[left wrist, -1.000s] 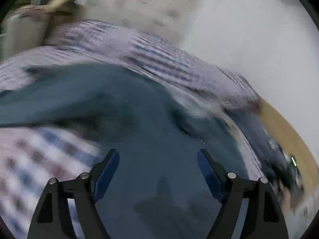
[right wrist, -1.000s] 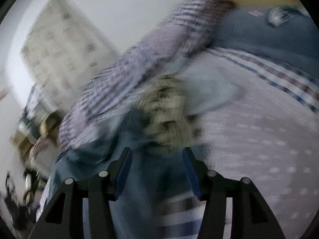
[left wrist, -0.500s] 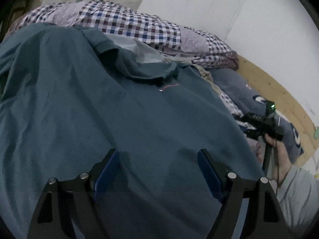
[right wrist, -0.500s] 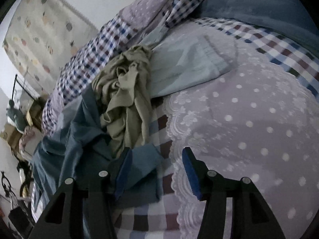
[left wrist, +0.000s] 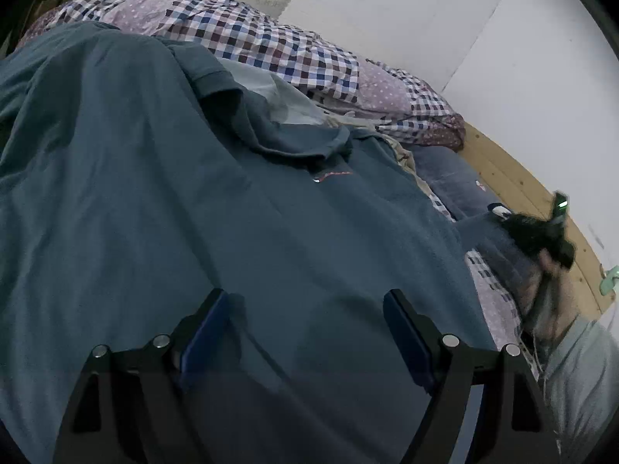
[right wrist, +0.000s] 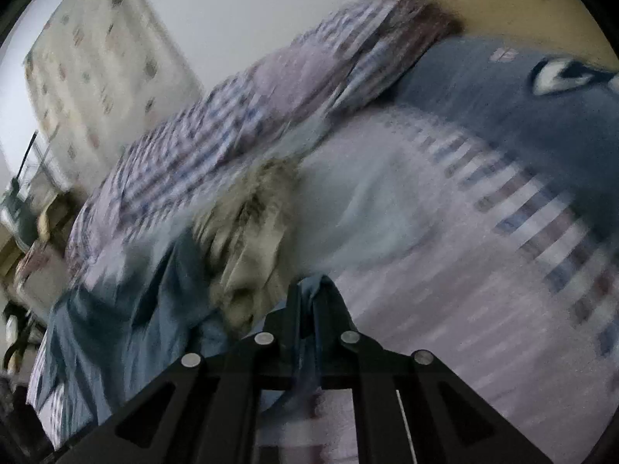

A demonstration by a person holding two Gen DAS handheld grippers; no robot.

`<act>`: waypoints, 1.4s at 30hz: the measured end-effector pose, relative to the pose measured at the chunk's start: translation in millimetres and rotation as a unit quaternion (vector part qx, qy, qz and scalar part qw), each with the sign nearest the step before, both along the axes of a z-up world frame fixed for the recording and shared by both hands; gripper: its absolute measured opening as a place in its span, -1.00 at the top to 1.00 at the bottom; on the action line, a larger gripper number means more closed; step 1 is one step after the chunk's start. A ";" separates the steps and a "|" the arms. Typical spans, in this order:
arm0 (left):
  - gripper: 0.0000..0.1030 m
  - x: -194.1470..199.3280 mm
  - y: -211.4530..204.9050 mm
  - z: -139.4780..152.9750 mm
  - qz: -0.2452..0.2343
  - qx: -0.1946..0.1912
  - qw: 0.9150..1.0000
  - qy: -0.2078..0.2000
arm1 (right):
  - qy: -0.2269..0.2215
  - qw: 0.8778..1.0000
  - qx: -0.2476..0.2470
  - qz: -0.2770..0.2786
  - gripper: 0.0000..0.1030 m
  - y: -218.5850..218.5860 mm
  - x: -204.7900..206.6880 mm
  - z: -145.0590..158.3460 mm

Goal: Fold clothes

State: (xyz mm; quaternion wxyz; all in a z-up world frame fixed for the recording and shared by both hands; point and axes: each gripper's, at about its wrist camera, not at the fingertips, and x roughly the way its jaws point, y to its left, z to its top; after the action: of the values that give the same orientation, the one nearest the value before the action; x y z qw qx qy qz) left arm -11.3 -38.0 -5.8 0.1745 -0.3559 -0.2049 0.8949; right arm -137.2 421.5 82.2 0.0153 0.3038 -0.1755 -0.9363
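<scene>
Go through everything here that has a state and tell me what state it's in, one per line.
Left gripper: open, empty, over the shirt.
Right gripper: shut on a fold of the teal shirt.
Teal shirt: spread out, unfolded, collar rumpled.
Khaki garment: crumpled in a heap.
Checked quilt: bunched up along the wall.

The left wrist camera looks forward and down from close above the teal shirt (left wrist: 240,232), toward the checked quilt (left wrist: 271,42), wall and wooden headboard (left wrist: 518,193). The right wrist camera sits low over the bed, tilted and motion-blurred, facing the same quilt (right wrist: 240,123). Both also show the shirt (right wrist: 116,309) and blue pillow (right wrist: 503,116).
</scene>
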 end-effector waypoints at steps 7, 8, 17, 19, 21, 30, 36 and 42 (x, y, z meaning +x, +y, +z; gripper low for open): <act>-0.64 -0.9 0.0 0.7 0.005 0.002 1.000 0.001 | 0.077 0.981 0.056 -0.169 0.93 100.8 53.0 94.3; -0.64 -1.0 0.0 0.7 0.005 0.002 1.000 0.001 | 0.084 0.976 0.066 -0.190 0.93 108.4 62.7 98.3; -0.65 -2.3 0.5 1.3 0.005 -0.001 1.000 0.000 | -0.066 0.956 0.113 -0.262 0.92 153.3 91.0 21.5; -0.65 -2.8 1.3 1.7 0.006 -0.003 1.000 0.000 | -0.094 0.955 0.109 -0.258 0.92 152.9 93.6 0.8; -0.65 -3.2 2.2 2.1 0.007 -0.007 1.000 -0.001 | -0.102 0.956 0.109 -0.254 0.92 153.3 94.5 -6.2; -0.66 -5.5 2.2 1.8 0.008 -0.006 1.000 -0.003 | -0.072 0.965 0.039 -0.250 0.92 183.7 97.7 20.1; -0.66 -7.2 3.5 1.7 0.011 -0.005 1.000 -0.004 | -0.023 0.973 0.001 -0.228 0.92 168.6 110.0 58.4; -0.66 -8.3 1.2 4.7 0.012 0.032 0.999 -0.006 | 0.029 0.985 -0.116 -0.122 0.91 104.0 149.6 98.9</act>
State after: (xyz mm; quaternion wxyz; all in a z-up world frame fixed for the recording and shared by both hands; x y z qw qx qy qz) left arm -19.6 -36.8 -1.1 0.1735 -0.3530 -0.2389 0.8878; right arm 12.3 525.5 181.1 -0.0585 0.2492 -0.3184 -0.9128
